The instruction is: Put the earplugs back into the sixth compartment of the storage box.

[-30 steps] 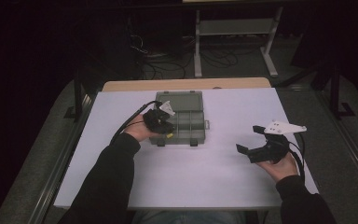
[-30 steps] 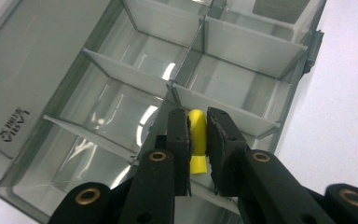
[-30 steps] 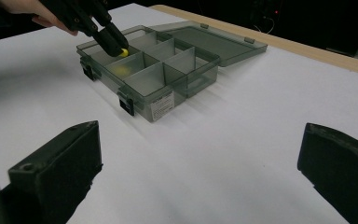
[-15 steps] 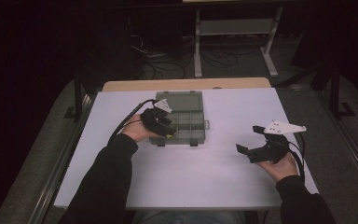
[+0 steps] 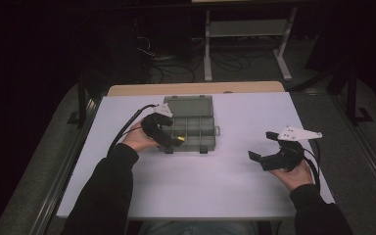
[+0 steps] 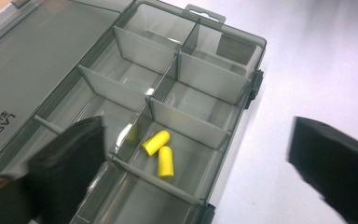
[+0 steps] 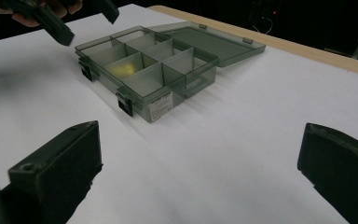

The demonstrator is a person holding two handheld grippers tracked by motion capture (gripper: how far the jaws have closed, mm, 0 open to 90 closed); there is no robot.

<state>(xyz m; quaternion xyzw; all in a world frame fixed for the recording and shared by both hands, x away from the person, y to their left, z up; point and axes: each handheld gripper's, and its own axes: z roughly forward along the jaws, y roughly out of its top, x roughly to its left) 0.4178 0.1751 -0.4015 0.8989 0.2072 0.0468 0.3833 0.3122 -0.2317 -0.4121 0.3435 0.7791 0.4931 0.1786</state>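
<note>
1. So, the smoky grey organizer box (image 5: 192, 125) sits toward the far-left part of the white surface (image 5: 225, 181), lid flipped open flat behind it.
2. Two yellow earplugs (image 6: 159, 150) lie loose in one compartment of the near row, next to the end one. They're just touching each other, and nothing is gripping them.
3. The left tongs (image 6: 196, 149) hang right over that part of the box. The jaws have just been opening and now stand spread wide, with nothing pinched between them; the earplugs sit below the gap, closer to one jaw.
4. From the high view, the left tongs (image 5: 169, 138) sit over the box's near-left corner, with a bit of yellow showing right at the tip.
5. The right tongs (image 5: 264, 147) are well off to the right, held low over bare surface, jaws wide apart and holding nothing.
6. In the right gripper view, the box (image 7: 149, 70) is out ahead, a yellow blur visible through its tinted walls.
</note>
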